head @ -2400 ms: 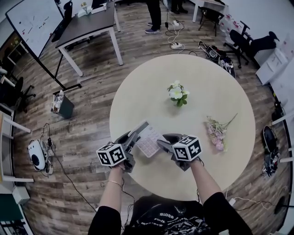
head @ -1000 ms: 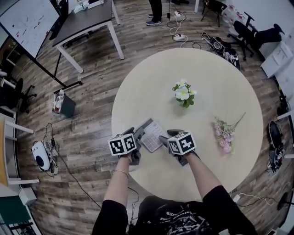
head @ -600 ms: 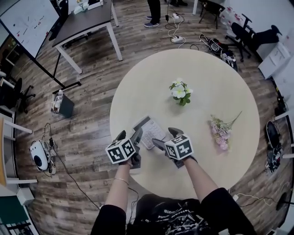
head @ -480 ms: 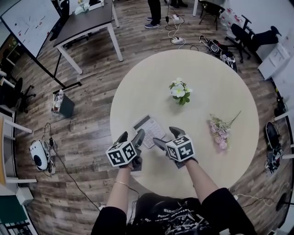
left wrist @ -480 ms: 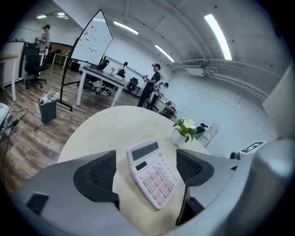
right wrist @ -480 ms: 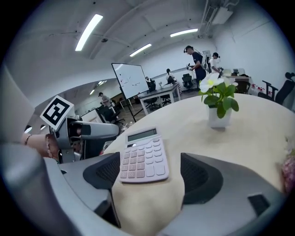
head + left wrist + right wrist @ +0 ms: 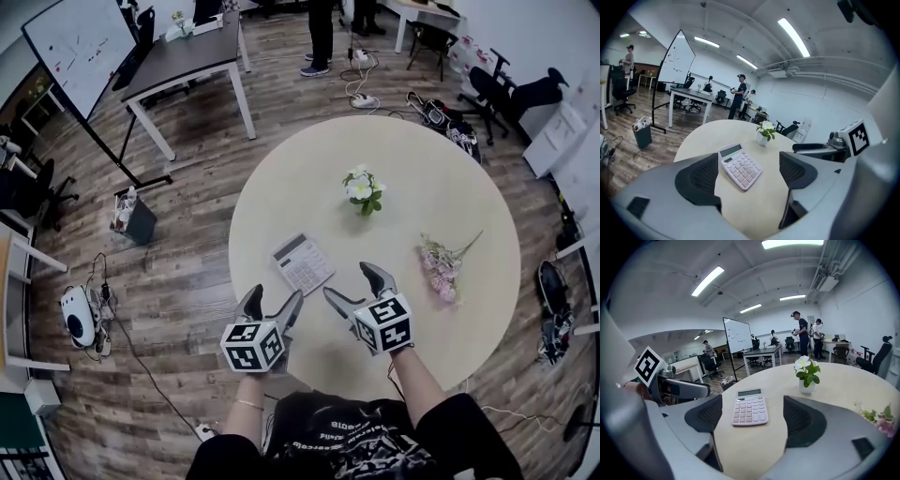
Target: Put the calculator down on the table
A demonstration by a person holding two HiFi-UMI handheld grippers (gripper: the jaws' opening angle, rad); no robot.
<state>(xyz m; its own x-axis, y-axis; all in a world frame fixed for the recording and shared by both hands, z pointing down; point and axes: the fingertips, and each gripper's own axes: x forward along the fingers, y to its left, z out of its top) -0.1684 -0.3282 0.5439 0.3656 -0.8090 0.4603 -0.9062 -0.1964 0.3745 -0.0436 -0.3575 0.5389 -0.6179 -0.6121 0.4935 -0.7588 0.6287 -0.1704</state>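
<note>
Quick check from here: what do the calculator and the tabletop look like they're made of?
Calculator: looks like hard plastic, pale pinkish white with a matte finish, going by the moulded raised keys and flat grey display window.
Table: smooth pale beige top, probably laminate or painted board. The colour is even and no grain shows, so the core can't be told.

A calculator lies flat on the table, just ahead of the left gripper and right gripper, touching neither. A potted flower stands farther ahead, beyond the calculator. A flower bunch lies to the right gripper's right.
</note>
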